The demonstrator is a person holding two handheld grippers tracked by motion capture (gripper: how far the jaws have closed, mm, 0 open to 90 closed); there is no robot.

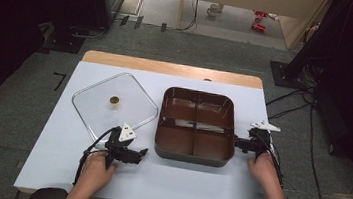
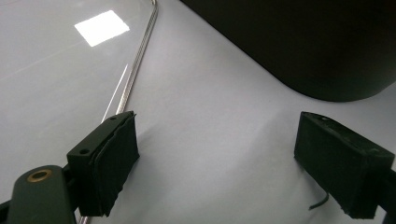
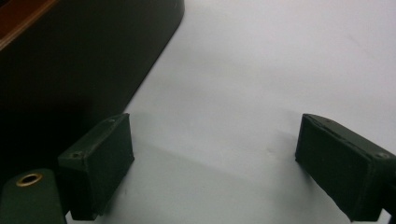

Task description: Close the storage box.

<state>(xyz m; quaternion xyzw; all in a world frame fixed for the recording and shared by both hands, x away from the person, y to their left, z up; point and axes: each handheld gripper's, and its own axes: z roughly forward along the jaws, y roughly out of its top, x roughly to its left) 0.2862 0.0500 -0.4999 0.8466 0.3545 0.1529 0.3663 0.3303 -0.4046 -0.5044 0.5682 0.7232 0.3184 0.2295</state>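
Two grippers, both gaping wide and holding nothing: left gripper [image 1: 144, 152] near the table's [image 1: 56, 164] front edge, between the clear square lid [image 1: 136, 102] and the brown four-compartment tray [image 1: 193, 157]; right gripper [image 1: 236, 142] beside the tray's right wall, possibly touching. Risks: lid's thin rim [image 2: 135, 70] slipping from the pads [image 2: 114, 168]; glass skidding across the table; tray shoved leftward.

My L gripper [image 1: 144, 152] sits low near the table's front edge, jaws wide apart w/ nothing between, pointing right across the table; L hand [image 1: 98, 167] wraps the grip from behind. R gripper [image 1: 235, 142] points left, jaws also spread, nothing held; R hand [image 1: 263, 168] behind it, forearm angling in from bottom right.
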